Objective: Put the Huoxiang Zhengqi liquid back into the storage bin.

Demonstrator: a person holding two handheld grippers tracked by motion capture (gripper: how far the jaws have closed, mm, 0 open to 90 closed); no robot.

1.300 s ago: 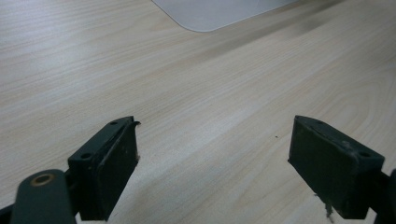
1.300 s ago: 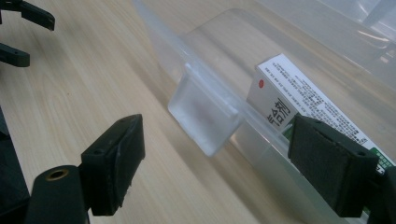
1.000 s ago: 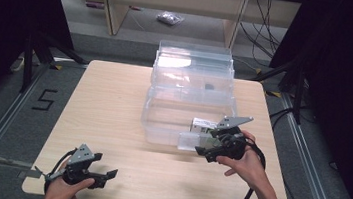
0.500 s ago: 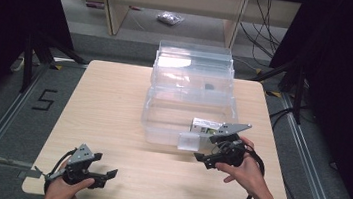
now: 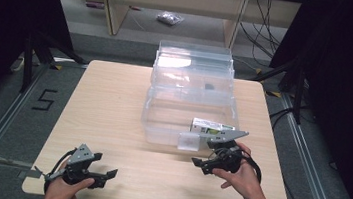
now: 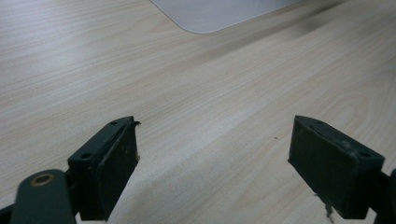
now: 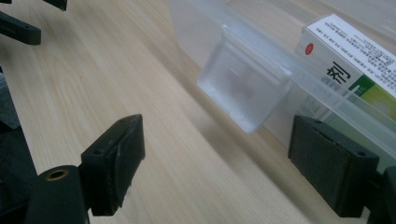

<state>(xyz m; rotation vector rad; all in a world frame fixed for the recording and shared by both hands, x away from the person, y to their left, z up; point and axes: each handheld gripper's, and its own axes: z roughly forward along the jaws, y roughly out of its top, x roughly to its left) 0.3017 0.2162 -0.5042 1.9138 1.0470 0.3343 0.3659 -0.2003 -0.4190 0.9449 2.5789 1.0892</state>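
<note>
A clear plastic box stands on the wooden table, its open lid tilted up at the back. Inside it, at the front right, lies a white and green carton. The box's front latch hangs from its near wall. My right gripper is open just in front of that wall, right of the latch, with nothing between its fingers. My left gripper rests open near the table's front left edge, over bare wood.
A corner of the box's base lies far ahead of the left gripper. The left gripper's black fingers appear at the far left in the right gripper view. Shelving and cables stand behind the table; the table's front edge is close to both hands.
My right gripper has drawn back from the box's front wall toward the table's near edge and a little lower. The left gripper has stayed put.
</note>
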